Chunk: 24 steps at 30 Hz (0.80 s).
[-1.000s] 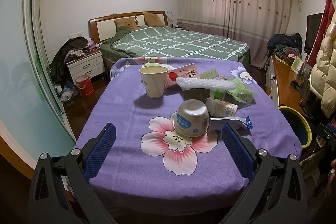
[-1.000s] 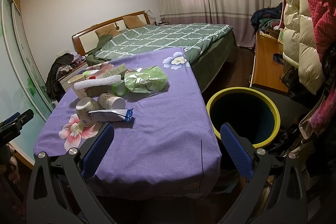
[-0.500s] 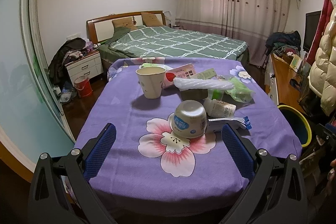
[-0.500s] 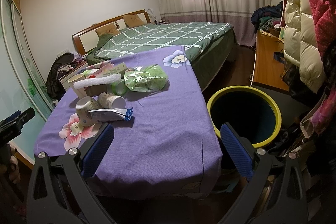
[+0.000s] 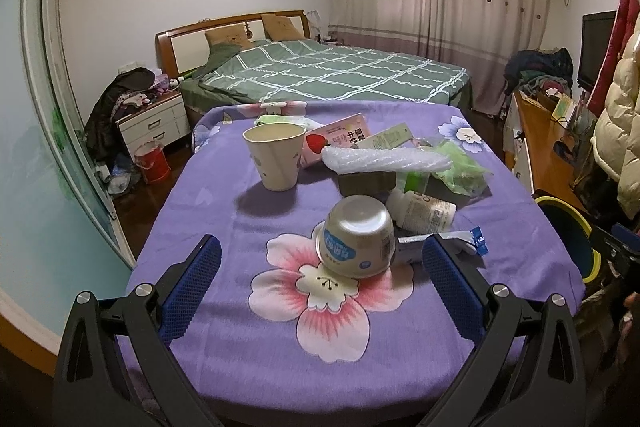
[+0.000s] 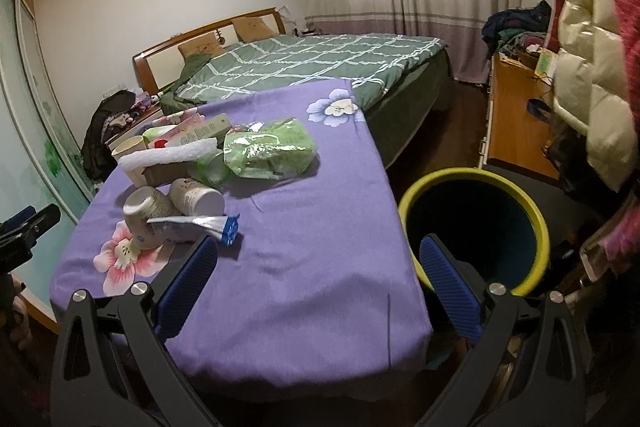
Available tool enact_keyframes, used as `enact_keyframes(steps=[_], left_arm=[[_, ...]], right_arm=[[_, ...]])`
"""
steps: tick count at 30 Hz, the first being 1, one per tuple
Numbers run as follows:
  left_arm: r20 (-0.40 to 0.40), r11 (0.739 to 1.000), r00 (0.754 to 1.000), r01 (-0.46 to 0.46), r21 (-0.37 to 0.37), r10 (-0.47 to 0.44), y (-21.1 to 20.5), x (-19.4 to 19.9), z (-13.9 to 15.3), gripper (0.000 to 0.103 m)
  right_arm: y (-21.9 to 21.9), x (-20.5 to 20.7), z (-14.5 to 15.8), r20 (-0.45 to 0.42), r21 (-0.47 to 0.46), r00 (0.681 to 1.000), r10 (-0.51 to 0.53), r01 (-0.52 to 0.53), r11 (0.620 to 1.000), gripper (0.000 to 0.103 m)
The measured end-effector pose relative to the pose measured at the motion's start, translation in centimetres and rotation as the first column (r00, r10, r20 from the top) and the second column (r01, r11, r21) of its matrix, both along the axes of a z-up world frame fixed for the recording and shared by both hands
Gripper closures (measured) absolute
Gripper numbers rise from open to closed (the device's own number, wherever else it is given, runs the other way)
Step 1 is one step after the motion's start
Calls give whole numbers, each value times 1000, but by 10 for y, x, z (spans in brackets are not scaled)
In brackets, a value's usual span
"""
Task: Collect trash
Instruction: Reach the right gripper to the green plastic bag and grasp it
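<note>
Trash lies on a table with a purple flowered cloth [image 5: 224,227]. An upturned yogurt cup [image 5: 354,243] lies nearest, straight ahead of my open, empty left gripper [image 5: 320,267]. Beside it lie a white bottle [image 5: 424,213] and a blue-ended wrapper [image 5: 460,241]. Behind are a paper cup [image 5: 274,157], a bubble-wrap roll [image 5: 384,161], a pink carton [image 5: 340,139] and a green plastic bag [image 6: 268,151]. My right gripper [image 6: 318,275] is open and empty over the table's near right edge, beside the yellow-rimmed bin [image 6: 476,223].
A bed with a green checked cover [image 5: 332,75] stands behind the table. A nightstand [image 5: 154,123] and a red bucket [image 5: 152,163] are at the left. A wooden desk [image 6: 516,119] and hanging coats [image 6: 592,67] are at the right.
The left gripper has moved a little closer to the yogurt cup. The right gripper has shifted slightly forward. Nothing was grasped.
</note>
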<state>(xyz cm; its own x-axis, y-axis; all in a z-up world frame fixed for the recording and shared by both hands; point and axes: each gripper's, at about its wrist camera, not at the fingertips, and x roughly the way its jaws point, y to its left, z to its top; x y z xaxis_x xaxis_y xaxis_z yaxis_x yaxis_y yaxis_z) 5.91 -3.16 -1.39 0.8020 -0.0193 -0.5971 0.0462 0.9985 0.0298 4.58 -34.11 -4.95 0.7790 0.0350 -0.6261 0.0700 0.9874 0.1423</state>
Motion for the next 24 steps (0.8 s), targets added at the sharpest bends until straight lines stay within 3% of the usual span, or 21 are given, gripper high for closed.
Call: enact_keyframes(steps=[10, 24], left_arm=[[-12, 1000, 1000, 4, 11, -4, -8, 37, -5, 4], [-40, 1000, 999, 0, -1, 0, -8, 97, -15, 4]], right_arm=[[16, 99, -22, -91, 47, 991, 94, -90, 995, 6], [28, 226, -56, -248, 16, 964, 97, -96, 995, 6]])
